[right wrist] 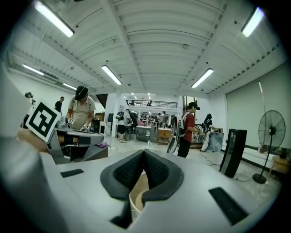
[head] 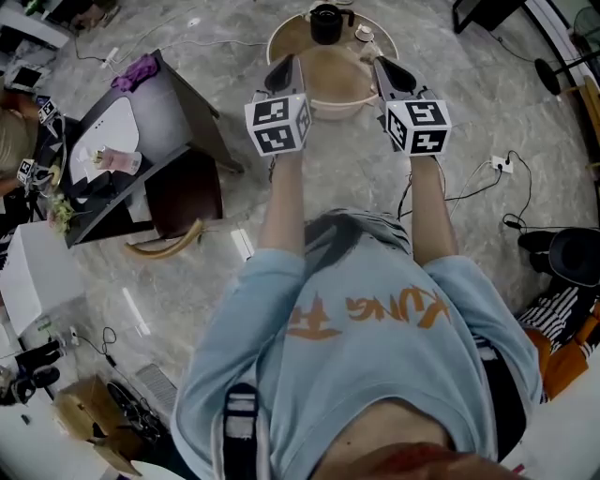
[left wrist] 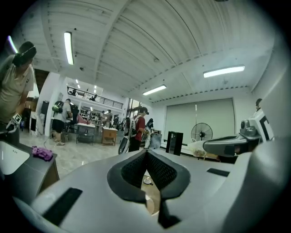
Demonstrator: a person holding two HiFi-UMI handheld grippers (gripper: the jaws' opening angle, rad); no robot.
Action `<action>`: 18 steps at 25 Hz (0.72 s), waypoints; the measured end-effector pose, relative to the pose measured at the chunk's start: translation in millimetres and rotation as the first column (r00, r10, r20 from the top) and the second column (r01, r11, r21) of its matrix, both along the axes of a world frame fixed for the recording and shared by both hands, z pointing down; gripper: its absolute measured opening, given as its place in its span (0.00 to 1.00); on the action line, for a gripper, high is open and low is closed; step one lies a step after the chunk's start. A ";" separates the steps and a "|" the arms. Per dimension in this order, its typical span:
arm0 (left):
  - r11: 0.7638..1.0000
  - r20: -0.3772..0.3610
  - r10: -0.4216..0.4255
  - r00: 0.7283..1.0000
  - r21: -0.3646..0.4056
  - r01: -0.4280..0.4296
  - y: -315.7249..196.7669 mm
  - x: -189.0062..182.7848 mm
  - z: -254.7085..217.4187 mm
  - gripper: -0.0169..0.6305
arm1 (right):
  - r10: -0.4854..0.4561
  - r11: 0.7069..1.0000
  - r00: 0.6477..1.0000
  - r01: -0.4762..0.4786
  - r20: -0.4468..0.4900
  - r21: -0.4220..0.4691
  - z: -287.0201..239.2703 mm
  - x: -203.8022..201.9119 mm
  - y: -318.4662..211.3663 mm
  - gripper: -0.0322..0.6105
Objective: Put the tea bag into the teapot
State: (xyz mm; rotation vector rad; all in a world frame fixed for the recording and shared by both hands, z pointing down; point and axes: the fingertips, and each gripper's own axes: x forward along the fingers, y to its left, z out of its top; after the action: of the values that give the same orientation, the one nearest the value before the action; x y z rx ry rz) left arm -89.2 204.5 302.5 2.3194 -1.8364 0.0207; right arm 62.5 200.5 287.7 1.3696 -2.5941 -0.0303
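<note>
Noted a round wooden worktop [head: 330,80] carrying a black teapot [head: 326,23] on its far side. Recorded both forearms stretched forward on the near side of the teapot, side by side and roughly parallel, with wrists straight and tools held close to level, tipped slightly down. Found the left hand-held gripper [head: 284,64] near and to the left of the teapot, over the worktop's near part, jaws closed pad to pad with nothing between them. Found the right hand-held gripper [head: 382,66] near and to the right of the teapot, likewise fully closed and empty. Confirmed neither tool in contact with the teapot. Judged the teapot rigid, fairly heavy and breakable. Saw no need to lift it, only to reach its top opening. Could not tell whether lidded. Could not positively identify the tea bag. Logged one small pale item [head: 364,36] just to the right of the teapot as the likely candidate, too small to confirm. Assessed a tea bag as very light, soft and easily torn or crushed, and liable to swing if strung. Recommend pinching the top edge or tag with light pressure, not the filled body. Judged the task not yet started. Expect to open the jaws first.
</note>
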 end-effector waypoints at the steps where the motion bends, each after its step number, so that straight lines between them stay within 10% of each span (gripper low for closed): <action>1: 1.000 -0.006 -0.001 1.000 -0.003 0.001 -1.1 -2.0 2.0 0.06 | 0.013 1.000 0.999 -0.012 -0.030 0.010 1.7 1.6 -0.5 0.07; 18: 1.000 -0.031 0.020 0.999 0.021 -0.020 -7.2 1.2 -4.7 0.06 | 0.031 0.999 0.999 -0.031 0.012 0.010 -19.2 15.6 -0.1 0.07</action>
State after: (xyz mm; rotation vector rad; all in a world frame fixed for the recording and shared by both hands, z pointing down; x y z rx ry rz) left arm -88.1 197.3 297.8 2.3386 -1.8072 -0.0322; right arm 78.1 200.4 268.4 1.4177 -2.5855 -0.0310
